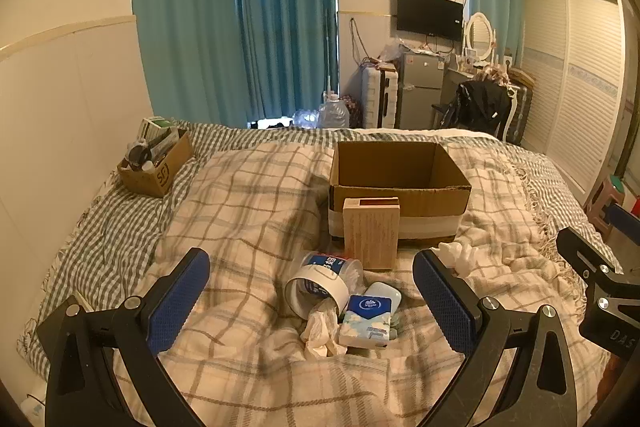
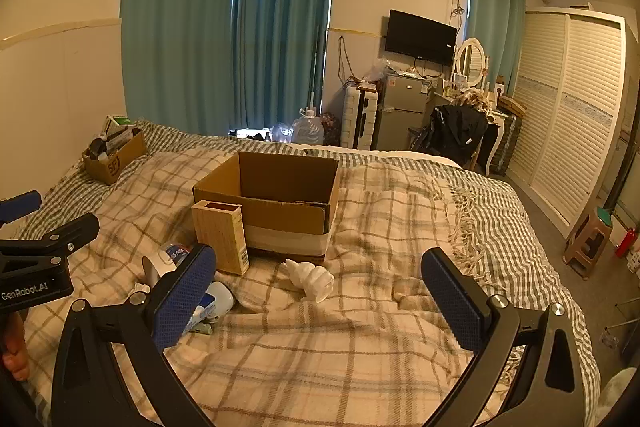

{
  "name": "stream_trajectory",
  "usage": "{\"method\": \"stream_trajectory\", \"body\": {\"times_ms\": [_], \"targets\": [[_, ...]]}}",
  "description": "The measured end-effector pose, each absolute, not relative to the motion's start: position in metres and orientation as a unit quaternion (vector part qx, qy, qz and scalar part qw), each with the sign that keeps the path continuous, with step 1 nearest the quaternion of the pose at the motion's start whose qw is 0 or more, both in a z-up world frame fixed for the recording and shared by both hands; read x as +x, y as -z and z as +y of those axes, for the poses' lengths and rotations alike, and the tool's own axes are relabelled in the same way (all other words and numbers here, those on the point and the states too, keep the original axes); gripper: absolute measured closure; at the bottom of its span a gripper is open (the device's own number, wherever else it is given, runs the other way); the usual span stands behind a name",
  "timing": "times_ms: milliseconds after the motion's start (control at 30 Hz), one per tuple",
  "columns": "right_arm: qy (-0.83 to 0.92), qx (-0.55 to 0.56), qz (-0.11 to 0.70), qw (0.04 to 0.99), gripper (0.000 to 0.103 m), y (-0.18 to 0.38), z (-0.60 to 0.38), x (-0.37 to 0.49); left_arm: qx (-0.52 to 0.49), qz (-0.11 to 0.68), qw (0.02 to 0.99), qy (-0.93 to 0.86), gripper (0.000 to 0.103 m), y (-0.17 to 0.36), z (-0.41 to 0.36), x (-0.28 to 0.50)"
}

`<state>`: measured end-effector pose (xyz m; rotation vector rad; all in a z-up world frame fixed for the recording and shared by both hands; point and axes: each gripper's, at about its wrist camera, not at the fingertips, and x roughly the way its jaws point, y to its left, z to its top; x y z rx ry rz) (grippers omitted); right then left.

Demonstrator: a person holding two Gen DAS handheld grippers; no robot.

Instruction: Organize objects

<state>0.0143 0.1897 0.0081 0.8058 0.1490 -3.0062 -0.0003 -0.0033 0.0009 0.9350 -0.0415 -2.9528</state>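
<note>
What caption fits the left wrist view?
Open left tool over tape roll, tissue pack and wooden block before an open box.

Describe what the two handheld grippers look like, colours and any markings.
Both the left gripper and right gripper have black angular metal frames with silver bolts and blue dimpled rubber finger pads. White lettering on the left one reads GenRobot.AI; the right shows DAS.

Left claw [image 1: 311, 291], right claw [image 2: 319, 281]: spread, empty.

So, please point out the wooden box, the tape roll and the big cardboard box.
wooden box [image 1: 371, 235], left wrist view, front face.
tape roll [image 1: 318, 289], left wrist view, white outer band.
big cardboard box [image 2: 280, 215], right wrist view, front wall.
</note>
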Motion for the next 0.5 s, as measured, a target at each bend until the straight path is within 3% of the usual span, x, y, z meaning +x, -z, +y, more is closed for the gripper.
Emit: {"method": "stream_trajectory", "body": {"times_ms": [500], "targets": [[0.964, 0.26, 0.048, 0.017, 0.0, -0.0066, 0.1876, 0.0152, 0.306, -0.013, 0.025, 0.952, 0.0, 0.0026, -0.0053, -0.0003]]}}
